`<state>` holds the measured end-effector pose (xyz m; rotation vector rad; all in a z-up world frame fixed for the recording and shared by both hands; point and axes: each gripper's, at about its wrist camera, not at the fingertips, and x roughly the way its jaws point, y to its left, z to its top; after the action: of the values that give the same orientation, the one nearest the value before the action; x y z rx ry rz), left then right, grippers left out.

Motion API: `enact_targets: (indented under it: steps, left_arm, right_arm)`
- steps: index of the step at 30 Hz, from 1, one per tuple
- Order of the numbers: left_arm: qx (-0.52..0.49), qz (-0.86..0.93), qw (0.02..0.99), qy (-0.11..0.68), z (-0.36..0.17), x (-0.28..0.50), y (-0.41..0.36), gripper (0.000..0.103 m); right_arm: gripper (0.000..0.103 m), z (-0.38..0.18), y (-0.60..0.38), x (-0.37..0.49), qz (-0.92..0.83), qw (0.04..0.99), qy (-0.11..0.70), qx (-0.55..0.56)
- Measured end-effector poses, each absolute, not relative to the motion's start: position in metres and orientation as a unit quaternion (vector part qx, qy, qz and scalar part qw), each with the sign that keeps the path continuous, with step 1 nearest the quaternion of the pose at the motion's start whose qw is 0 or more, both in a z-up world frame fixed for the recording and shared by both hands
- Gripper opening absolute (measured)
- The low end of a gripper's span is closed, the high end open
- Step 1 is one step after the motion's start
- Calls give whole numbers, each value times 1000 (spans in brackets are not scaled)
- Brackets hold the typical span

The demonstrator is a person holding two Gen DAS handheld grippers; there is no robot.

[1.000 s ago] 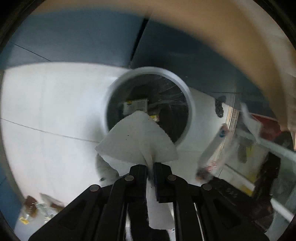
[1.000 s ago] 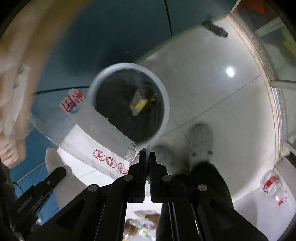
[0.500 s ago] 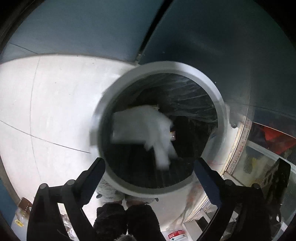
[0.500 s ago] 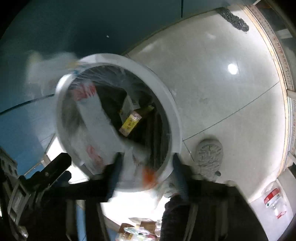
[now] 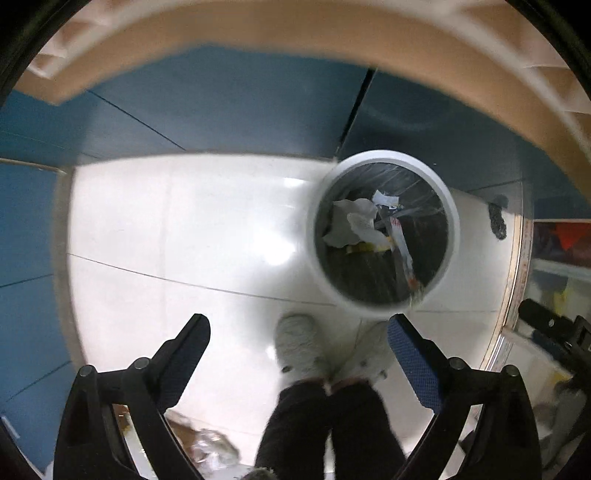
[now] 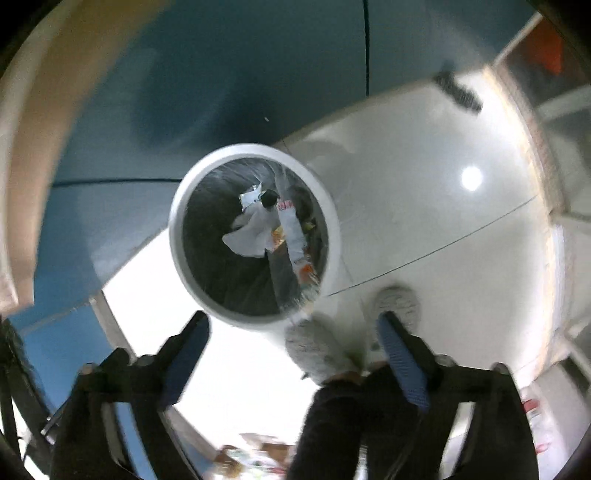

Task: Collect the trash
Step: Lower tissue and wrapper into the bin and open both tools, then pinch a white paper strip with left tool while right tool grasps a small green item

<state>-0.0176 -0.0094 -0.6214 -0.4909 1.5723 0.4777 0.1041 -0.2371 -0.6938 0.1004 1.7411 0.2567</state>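
Note:
A round white-rimmed trash bin (image 5: 451, 206) with a dark liner stands on the pale floor; it also shows in the right wrist view (image 6: 181, 251). Inside lie a crumpled white tissue (image 5: 351, 221) and a clear plastic wrapper with red print (image 5: 400, 247); both show in the right wrist view, the tissue (image 6: 251, 232) beside the wrapper (image 6: 295, 236). My left gripper (image 5: 299, 332) is open and empty, well above the floor, left of and nearer than the bin. My right gripper (image 6: 291, 328) is open and empty above the bin's near rim.
The person's grey slippers (image 5: 299, 347) and dark trousers (image 5: 325, 432) are below the grippers. Blue wall panels (image 5: 221, 103) stand behind the bin. Loose wrappers (image 5: 207, 446) lie on the floor at the bottom. A tan table edge (image 5: 295, 33) arcs overhead. A glass door frame (image 5: 517, 266) is at right.
Both grippers opened and dropped their loads: the tissue and the plastic wrapper now lie in the bin. Both grippers have risen and pulled back from the bin.

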Motion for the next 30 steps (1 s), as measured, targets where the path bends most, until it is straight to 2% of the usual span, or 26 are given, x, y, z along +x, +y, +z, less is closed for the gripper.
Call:
enact_targets:
  steps: [3,7,18,23,30]
  left_arm:
    - [-205,208,660,692,-566,-31,-9,98]
    - [-193,195,672,688,-488,-37,-11,98]
    - [-157,165,720,656,-333,-42,-26,98]
    - [-168,159,749,620,-280,-32,-18,98]
    - [-141,143,798,568,-231,48,-2,103]
  right_arm:
    - [103,-633,-228,94,115,656,745,-31]
    - [103,-555,-218,76,130,665,731,-76]
    - [103,-338,-203,33,178,683,699,-118]
    - [103,-269,-204,29,196,703,679,-84]
    - [103,-208,-213,80,195,734,651,-4]
